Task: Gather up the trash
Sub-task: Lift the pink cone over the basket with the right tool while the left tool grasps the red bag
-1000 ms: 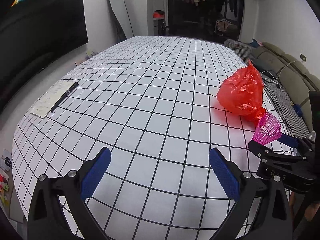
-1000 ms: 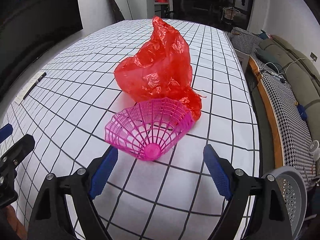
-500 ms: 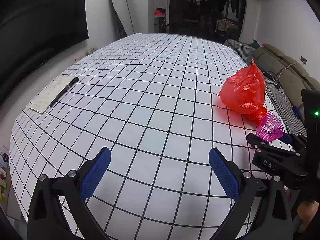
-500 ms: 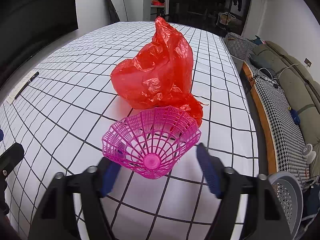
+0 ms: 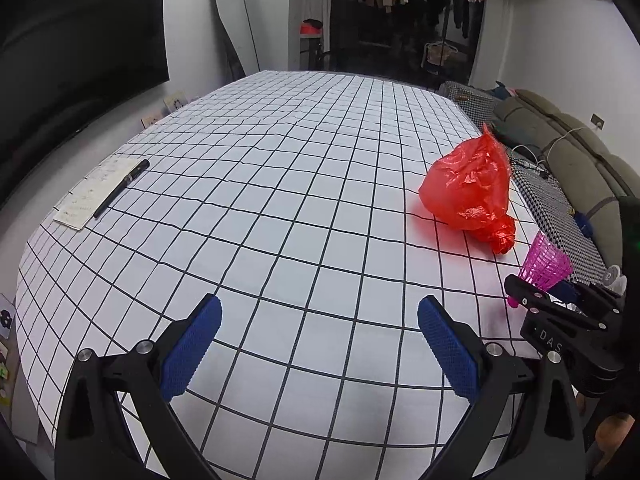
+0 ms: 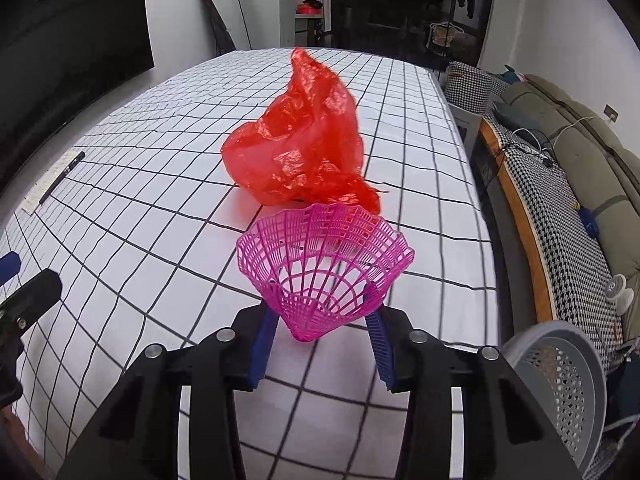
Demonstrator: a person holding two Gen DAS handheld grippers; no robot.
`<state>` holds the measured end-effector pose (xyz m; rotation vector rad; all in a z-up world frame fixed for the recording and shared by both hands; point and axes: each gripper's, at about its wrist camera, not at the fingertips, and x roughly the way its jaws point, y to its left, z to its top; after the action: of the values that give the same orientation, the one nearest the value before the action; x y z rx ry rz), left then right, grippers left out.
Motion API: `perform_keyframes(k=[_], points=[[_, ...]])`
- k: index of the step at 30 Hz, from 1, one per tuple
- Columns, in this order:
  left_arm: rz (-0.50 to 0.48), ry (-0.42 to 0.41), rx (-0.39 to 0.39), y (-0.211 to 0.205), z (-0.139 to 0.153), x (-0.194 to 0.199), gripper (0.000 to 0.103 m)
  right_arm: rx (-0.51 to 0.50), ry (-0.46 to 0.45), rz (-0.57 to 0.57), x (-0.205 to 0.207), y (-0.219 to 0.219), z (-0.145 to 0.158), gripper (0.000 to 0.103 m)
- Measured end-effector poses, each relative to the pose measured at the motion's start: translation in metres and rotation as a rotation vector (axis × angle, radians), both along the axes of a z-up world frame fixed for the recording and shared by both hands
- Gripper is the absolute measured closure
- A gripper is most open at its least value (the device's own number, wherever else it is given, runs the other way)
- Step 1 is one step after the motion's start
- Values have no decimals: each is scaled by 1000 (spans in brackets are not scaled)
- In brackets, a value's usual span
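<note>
Even soft indoor light, faint shadows; strong fisheye bending, black corner vignette; far closet dim, slight blur

Black pen lies on a paper sheet at the grid-cloth surface left edge; mirror leans on the far wall. Grey perforated basket sits on the floor right; sofa beyond.

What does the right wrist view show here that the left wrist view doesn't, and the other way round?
Only the right wrist view shows the grey perforated basket beside the table and how the right gripper is shut on the pink shuttlecock. Only the left wrist view shows the left gripper open over bare cloth. Both show the red plastic bag, the pen on its paper, and the checked tablecloth.
</note>
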<state>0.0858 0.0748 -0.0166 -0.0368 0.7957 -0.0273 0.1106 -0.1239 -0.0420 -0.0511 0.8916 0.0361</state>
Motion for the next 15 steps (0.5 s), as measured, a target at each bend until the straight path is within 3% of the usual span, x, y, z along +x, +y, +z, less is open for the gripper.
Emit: perform_keyframes(k=[15], points=[[-131,-36,1,-68,21,16,6,39,-41,-153,-55,-76,23,62]])
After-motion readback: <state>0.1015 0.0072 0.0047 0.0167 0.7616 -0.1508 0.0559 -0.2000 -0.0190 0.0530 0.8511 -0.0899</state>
